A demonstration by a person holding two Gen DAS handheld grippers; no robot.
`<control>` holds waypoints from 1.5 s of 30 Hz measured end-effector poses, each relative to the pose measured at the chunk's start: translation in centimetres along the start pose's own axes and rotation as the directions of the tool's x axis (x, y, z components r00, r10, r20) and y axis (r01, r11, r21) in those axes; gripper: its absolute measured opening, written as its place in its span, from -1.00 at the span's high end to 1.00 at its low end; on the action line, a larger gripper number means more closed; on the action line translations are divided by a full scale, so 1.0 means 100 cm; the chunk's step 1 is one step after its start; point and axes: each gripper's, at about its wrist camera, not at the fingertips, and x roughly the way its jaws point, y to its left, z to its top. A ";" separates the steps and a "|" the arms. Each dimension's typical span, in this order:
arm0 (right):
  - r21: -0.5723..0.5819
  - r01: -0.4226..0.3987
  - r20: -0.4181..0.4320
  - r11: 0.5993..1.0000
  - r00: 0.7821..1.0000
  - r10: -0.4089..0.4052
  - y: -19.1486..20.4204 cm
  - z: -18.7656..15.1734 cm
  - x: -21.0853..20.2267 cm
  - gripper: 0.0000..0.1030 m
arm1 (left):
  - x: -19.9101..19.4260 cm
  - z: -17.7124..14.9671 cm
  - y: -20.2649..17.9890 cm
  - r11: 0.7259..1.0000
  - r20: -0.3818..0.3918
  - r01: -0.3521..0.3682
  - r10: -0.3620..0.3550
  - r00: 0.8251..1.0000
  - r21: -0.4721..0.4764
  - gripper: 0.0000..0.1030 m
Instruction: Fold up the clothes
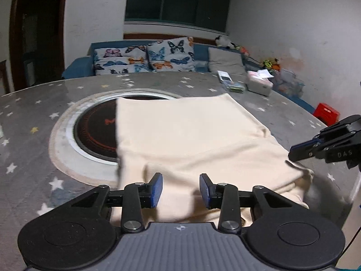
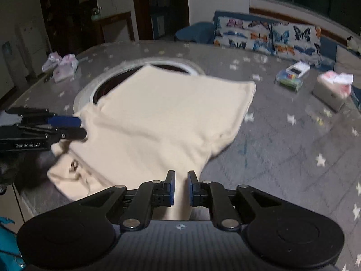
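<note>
Cream garment (image 1: 191, 140), folded into a rough rectangle with a second layer showing at the near edge, lies on a grey star-print table cover (image 1: 45, 117). Its far-left corner overlaps a round inset hotplate (image 1: 94, 131) in the tabletop.

Left gripper (image 1: 180, 188): blue pads apart with a wide gap, cloth visible between and beneath them. It sits over the garment's near edge; contact with the fabric cannot be told. In the right wrist view the same tool (image 2: 76, 126) comes in from the left, its tips at the garment's left edge.

Right gripper (image 2: 181, 187): pads a narrow gap apart, a strip of cream cloth showing in the gap. Whether they pinch it cannot be told. In the left wrist view its tips (image 1: 300, 152) sit at the garment's right edge, near a rumpled corner.

Beyond the garment, to the right of both tools: a tissue box (image 1: 259, 83) and a small clear box (image 1: 234, 87). Butterfly-print cushions (image 1: 144, 56) on a blue sofa behind the table.
</note>
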 end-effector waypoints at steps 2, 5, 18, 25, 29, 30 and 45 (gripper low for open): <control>-0.001 -0.009 0.010 1.000 1.000 0.009 0.001 0.006 0.007 0.77 | -0.001 0.004 0.001 1.000 0.014 0.000 0.000 1.000 0.002 0.26; -0.003 -0.022 0.026 1.000 0.999 0.022 0.002 0.015 0.018 0.77 | 0.006 0.006 0.002 1.000 0.004 -0.010 0.010 1.000 0.018 0.31; -0.004 0.007 0.021 1.000 1.000 -0.007 -0.001 0.021 0.037 0.73 | 0.005 0.006 0.014 0.996 0.018 -0.070 0.069 0.997 0.058 0.43; -0.011 0.010 0.021 1.000 1.000 -0.010 -0.001 0.022 0.038 0.66 | 0.013 0.005 0.010 0.993 0.014 -0.076 0.076 0.997 0.093 0.84; -0.003 0.018 0.022 1.000 1.000 -0.018 -0.003 0.021 0.038 0.66 | 0.010 0.013 0.009 0.991 0.063 -0.090 0.084 0.994 0.095 0.86; 0.000 0.023 0.024 1.000 0.999 -0.023 -0.003 0.021 0.038 0.66 | 0.009 0.015 0.008 0.991 0.075 -0.093 0.086 0.993 0.096 0.86; -0.121 -0.037 0.016 0.992 0.999 0.039 0.026 0.010 0.004 0.51 | -0.009 0.009 -0.002 0.987 0.027 -0.017 0.012 1.000 0.160 0.71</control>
